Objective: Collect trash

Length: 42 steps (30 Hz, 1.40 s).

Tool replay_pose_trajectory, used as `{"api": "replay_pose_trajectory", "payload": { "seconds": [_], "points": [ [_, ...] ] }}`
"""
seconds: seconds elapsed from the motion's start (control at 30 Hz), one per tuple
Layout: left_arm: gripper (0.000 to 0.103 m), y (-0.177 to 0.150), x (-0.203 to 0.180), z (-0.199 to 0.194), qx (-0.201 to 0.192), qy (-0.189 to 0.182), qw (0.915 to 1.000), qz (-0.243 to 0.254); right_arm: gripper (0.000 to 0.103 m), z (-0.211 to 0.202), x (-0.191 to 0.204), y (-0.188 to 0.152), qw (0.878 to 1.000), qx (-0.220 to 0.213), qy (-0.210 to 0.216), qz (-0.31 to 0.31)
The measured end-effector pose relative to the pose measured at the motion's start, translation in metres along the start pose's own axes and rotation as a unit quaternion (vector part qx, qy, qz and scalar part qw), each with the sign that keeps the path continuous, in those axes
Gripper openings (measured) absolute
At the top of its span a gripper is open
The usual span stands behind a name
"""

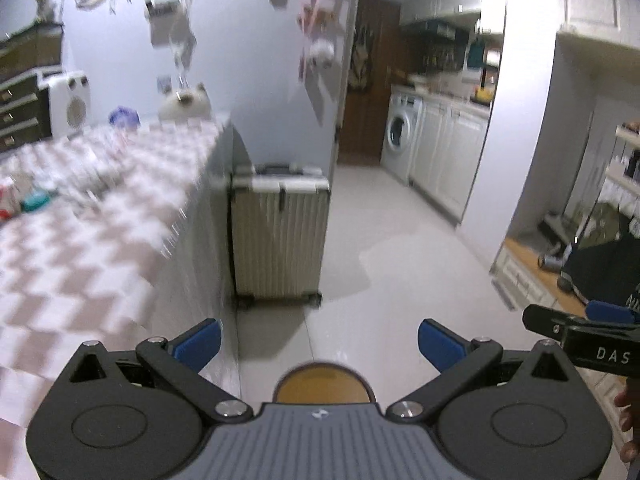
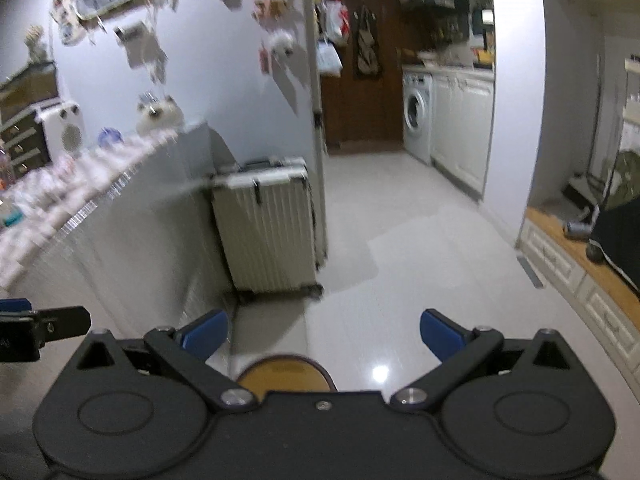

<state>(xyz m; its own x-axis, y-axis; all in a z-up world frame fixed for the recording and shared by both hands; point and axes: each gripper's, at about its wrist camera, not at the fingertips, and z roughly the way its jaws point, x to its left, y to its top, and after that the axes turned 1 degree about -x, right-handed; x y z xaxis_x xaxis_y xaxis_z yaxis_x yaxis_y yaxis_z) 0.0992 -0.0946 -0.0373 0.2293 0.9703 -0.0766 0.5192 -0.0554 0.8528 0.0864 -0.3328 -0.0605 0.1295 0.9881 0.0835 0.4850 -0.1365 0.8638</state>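
**Both claws empty, table clutter off to the left**

Left wrist view: the left gripper is spread wide and holds nothing; the checkered table runs along its left, blurred; small items, a teal thing among them, sit at the far left edge, and which is trash I cannot tell; a ribbed suitcase stands ahead on bare floor.

Right wrist view: the right gripper is likewise released and empty; the table lies further left here, past the other claw; no trash shows on the floor; by my reading the left gripper is nearer the clutter, so the coming reach goes leftward.
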Motion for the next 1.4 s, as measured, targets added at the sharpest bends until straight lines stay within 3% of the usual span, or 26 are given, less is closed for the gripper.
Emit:
{"api": "replay_pose_trajectory", "payload": {
  "seconds": [0.37,0.6,0.87,1.1,1.3,1.4],
  "points": [
    [0.103,0.039,0.057,-0.081,-0.071,0.049,0.9962,-0.009,0.103,-0.058,0.06,0.043,0.994,-0.077,0.07,-0.02],
    [0.103,0.06,0.121,-0.103,-0.082,0.095,0.9919,-0.019,0.103,-0.05,0.118,0.071,0.99,-0.087,0.101,-0.046],
    [0.103,0.096,0.195,-0.113,-0.082,0.119,0.9895,0.008,0.103,-0.027,0.175,0.098,0.987,-0.089,0.118,-0.063],
    [0.103,0.134,0.247,-0.081,-0.069,0.13,0.9889,0.013,0.103,0.007,0.223,0.14,0.984,-0.086,0.142,-0.057],
    [0.103,0.134,0.282,-0.006,-0.021,0.085,0.9959,-0.023,0.103,0.038,0.268,0.179,0.984,-0.087,0.15,-0.048],
    [0.103,0.127,0.295,0.034,0.004,0.09,0.9954,-0.032,0.103,0.054,0.287,0.197,0.983,-0.089,0.152,-0.043]
  ]
}}
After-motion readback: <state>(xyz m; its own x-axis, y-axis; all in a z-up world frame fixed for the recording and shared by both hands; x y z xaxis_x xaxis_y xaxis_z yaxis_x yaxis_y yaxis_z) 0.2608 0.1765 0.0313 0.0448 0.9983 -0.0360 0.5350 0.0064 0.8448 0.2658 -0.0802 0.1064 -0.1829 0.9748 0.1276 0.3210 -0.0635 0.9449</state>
